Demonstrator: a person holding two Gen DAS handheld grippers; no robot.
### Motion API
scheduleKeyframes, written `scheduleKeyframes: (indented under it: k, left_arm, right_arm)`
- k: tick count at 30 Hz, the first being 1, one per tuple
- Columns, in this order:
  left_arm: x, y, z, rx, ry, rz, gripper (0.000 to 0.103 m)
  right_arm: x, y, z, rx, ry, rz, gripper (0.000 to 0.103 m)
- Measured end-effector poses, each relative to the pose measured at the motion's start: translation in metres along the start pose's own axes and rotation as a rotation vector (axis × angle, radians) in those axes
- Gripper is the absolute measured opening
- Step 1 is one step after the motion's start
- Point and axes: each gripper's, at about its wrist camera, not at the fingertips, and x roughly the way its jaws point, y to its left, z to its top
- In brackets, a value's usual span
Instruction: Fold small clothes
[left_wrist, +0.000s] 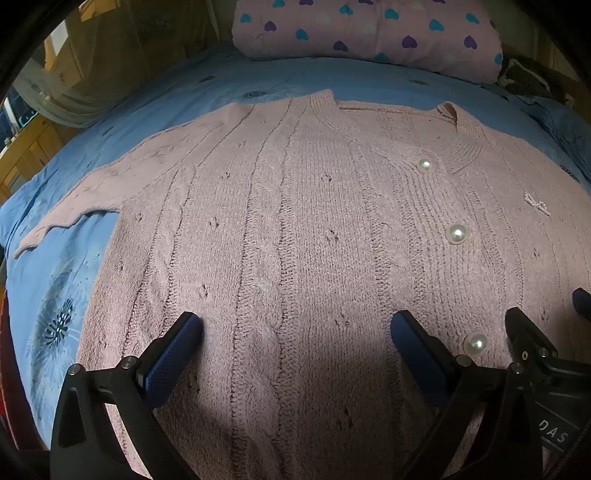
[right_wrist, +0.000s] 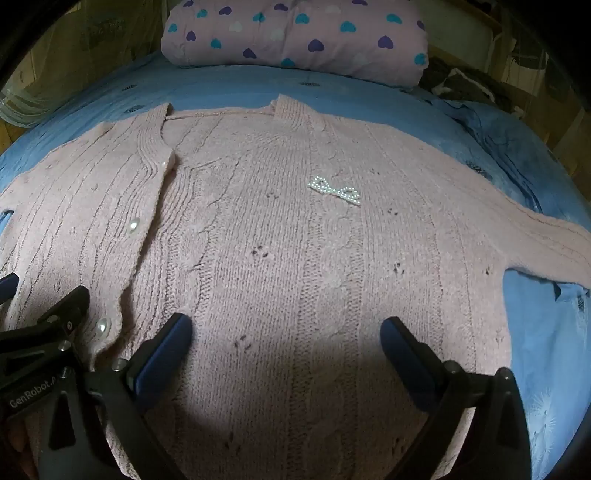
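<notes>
Pink cardigan flat — jaws wide.

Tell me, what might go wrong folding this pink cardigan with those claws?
The pearl buttons and the beaded bow could catch on a finger or get squashed inside a fold. The open left gripper and right gripper hang close together over the cardigan, so they might bump. The loose knit could also snag.

1. We see a pink knit cardigan lying flat on a blue bedsheet.
2. We note a beaded bow on its chest.
3. We see the right gripper above it, jaws wide.
4. We see a heart-print pillow behind.
</notes>
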Motion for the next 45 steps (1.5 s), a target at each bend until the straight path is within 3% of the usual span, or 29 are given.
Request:
scheduleKeyframes:
  k: [28,38,42,44,45]
  left_arm:
    - [0.001,0.0,0.0,-0.003,0.001,-0.003,0.089]
    - [0.001,0.013,0.001,-0.058,-0.002,-0.075,0.088]
    - [-0.006,0.041,0.015,-0.127,-0.02,-0.125,0.067]
    - [-0.01,0.071,0.03,-0.199,-0.032,-0.074,0.064]
    - [-0.015,0.097,0.039,-0.282,-0.05,-0.041,0.063]
  right_arm:
    - [0.0,0.0,0.0,-0.001,0.0,-0.001,0.103]
    - [0.0,-0.002,0.0,0.002,0.001,0.003,0.103]
    - [0.0,-0.002,0.0,0.003,0.001,0.004,0.103]
    - [0.001,-0.004,-0.001,0.005,0.001,0.008,0.103]
    - [0.0,-0.005,0.0,0.006,0.001,0.01,0.103]
